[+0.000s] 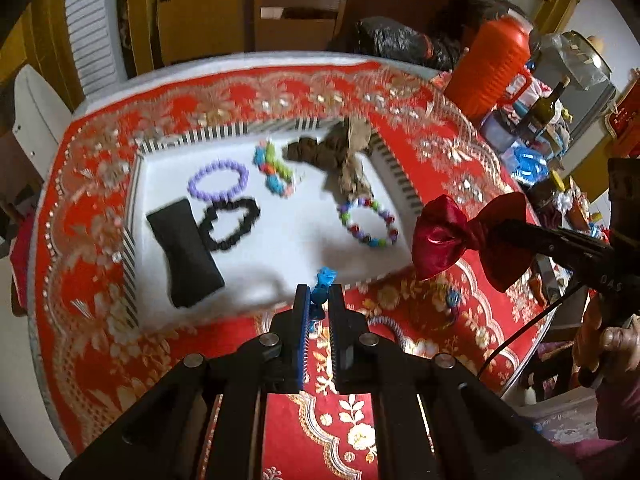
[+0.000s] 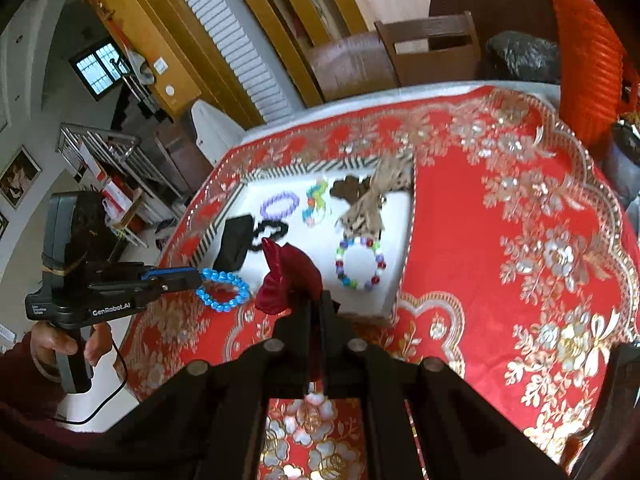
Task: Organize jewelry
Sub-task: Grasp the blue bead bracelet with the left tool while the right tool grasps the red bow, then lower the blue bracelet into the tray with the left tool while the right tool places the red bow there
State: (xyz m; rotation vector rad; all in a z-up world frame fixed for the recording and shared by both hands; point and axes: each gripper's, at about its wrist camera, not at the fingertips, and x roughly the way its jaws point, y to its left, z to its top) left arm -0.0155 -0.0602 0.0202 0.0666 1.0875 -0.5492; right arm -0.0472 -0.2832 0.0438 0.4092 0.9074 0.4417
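A blue bead bracelet (image 2: pixel 222 290) is pinched between the pressed-together jaws of the left gripper (image 1: pixel 319 296) and is carried above the red and gold tablecloth (image 2: pixel 500 240), just off the near edge of the white tray (image 1: pixel 280 248). In the right wrist view the bracelet is seen hanging as a full loop from the fingertips of that gripper, whose handle is gripped by the left hand (image 2: pixel 60 340).

A dark red satin bow (image 1: pixel 460 236) is clamped at its knot in the closed jaws of the right gripper (image 2: pixel 316 300), and is held clear of the cloth beside the tray's right rim. The right hand (image 1: pixel 612 344) is seen low at the picture's edge.

Inside the tray, which is edged with black and white stripes, a purple bead bracelet (image 1: pixel 218 180), a black scrunchie (image 1: pixel 230 224), a black pouch (image 1: pixel 184 252), a multicoloured bead bracelet (image 1: pixel 370 222) and a pastel bead cluster (image 1: pixel 274 170) are laid apart from one another. A brown scrunchie (image 1: pixel 306 152) is set against a tan ribboned piece (image 1: pixel 352 156) at the far corner; motion blur there leaves it unclear whether the ribboned piece is a bow.

An orange ribbed jug (image 1: pixel 492 64) is seen standing at the table's far right.
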